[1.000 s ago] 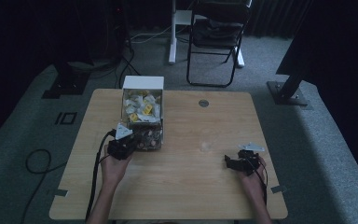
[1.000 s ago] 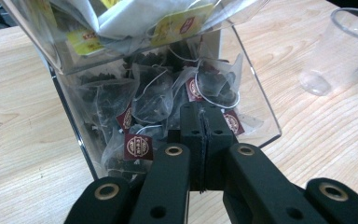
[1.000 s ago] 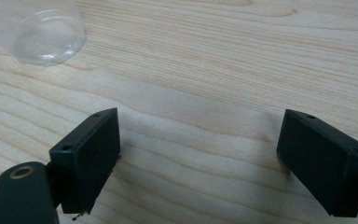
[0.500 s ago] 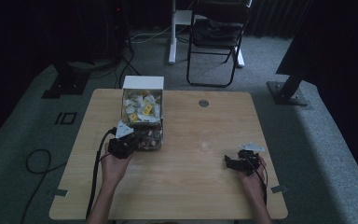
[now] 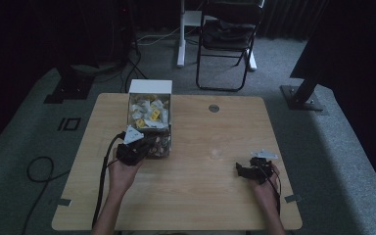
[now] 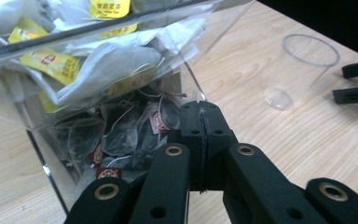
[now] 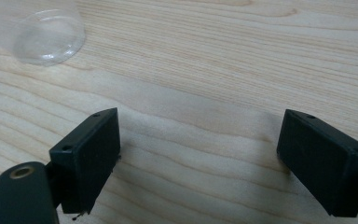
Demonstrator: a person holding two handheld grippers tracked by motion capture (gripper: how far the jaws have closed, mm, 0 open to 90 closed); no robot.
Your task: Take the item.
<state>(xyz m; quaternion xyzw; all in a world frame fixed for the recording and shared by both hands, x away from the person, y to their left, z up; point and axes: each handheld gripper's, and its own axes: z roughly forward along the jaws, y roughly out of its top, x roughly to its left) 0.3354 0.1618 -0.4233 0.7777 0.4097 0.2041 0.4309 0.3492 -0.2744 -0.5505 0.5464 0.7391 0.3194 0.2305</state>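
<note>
A clear plastic box full of tea bags stands on the left half of the wooden table. My left gripper is at the box's near end, shut, with nothing seen between the jaws. In the left gripper view its tips sit against the clear wall, with dark and yellow-tagged tea bags behind it. A clear plastic cup stands upright to the right of the box. My right gripper rests low near the table's right front, open and empty, the cup ahead of it.
The box's white part is at its far end. A round grommet sits in the far table top. A folding chair and stand bases are on the carpet beyond. The right gripper's jaws show past the cup.
</note>
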